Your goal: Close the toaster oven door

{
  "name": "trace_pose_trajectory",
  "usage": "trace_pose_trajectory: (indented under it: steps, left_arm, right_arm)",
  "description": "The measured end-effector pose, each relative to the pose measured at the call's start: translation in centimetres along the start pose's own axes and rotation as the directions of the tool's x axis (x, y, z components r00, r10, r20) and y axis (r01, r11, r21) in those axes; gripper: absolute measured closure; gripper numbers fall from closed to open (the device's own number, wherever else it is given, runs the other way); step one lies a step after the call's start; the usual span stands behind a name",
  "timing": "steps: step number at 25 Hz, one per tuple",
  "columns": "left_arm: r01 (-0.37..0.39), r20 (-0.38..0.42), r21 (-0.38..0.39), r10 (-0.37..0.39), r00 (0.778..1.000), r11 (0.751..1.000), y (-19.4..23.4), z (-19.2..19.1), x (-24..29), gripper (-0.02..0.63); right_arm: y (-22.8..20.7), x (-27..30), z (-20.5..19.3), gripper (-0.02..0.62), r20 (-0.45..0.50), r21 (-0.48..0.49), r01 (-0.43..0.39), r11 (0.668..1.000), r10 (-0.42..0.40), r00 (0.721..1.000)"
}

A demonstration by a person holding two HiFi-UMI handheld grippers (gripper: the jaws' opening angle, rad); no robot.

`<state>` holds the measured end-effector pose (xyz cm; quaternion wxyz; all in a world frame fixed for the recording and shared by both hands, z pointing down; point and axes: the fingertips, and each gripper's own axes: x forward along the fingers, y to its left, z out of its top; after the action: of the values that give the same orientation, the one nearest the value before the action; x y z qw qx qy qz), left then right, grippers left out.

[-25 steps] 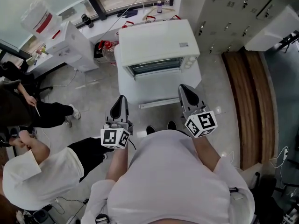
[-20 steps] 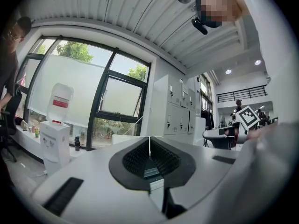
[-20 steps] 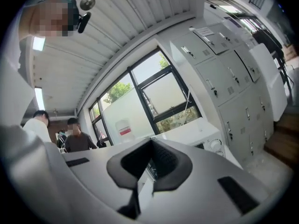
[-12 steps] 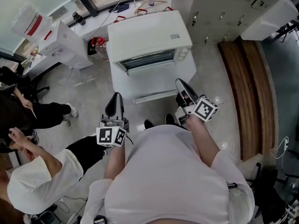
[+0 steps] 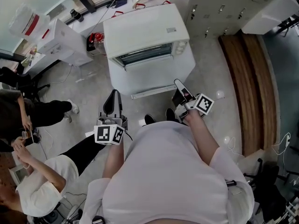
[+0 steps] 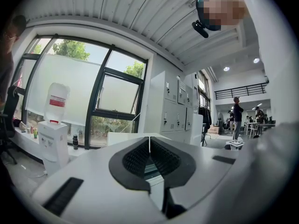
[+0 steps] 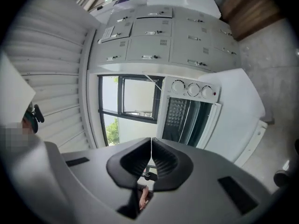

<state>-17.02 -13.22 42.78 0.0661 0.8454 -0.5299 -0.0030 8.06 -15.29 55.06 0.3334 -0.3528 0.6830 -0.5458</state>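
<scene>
Seeing white boxy sheet-metal toaster oven [image 5: 145, 29] dead ahead, top-centre of head view. Reading its flat white door [image 5: 154, 73] as dropped open toward the body, with slim pale bar handle [image 5: 154, 91] along the near edge and dark glazed cavity [image 5: 147, 55] exposed behind. Confirmed from right gripper view: three round white knobs [image 7: 193, 89] in a row beside the dark grid-textured cavity, door swung clear of it.

Around it:
- white water dispenser with clear bottle [image 5: 58, 38] off to the left
- red-handled clutter [image 5: 96, 40] behind the oven's left corner
- grey metal lockers [image 5: 219, 6] at right rear
- brown wooden plank strip [image 5: 247, 78] along the right
- speckled grey floor [image 5: 88, 87] on the left
- two people at left, one in black trousers [image 5: 44, 112], one in a white shirt [image 5: 39, 190]
- own black shoes [image 5: 149, 119] just below the handle

Left gripper [image 5: 113, 94]: black moulded ribbed fingers clenched on nothing, held left of the door and apart from it.

Right gripper [image 5: 178, 83]: rolled onto its side, fingers clenched tight, empty. Tip overlapping the door's near right corner by the handle end in head view. Cannot tell contact from above.
</scene>
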Motion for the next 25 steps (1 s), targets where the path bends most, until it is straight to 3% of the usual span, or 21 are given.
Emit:
trace_pose_trajectory:
  steps: [13, 18, 25]
  left_arm:
    - [0.019, -0.014, 0.026, -0.019, 1.0, 0.999, -2.3, -0.1, 0.0, 0.584]
    - [0.022, -0.023, 0.034, -0.022, 0.999, 0.999, -3.2, -0.3, -0.3, 0.584]
    - [0.014, -0.04, 0.035, -0.012, 0.999, 0.999, -3.6, -1.2, -1.0, 0.584]
  right_arm:
    - [-3.4, -2.0, -1.7, 0.498, -0.083, 0.046, -0.02, 0.999, 0.024, 0.996]
    - [-5.5, -3.2, -2.1, 0.431, -0.112, 0.053, -0.017, 0.998, 0.023, 0.993]
    - [-10.4, -5.4, -2.9, 0.425, -0.156, 0.04, 0.065, 0.997, -0.058, 0.986]
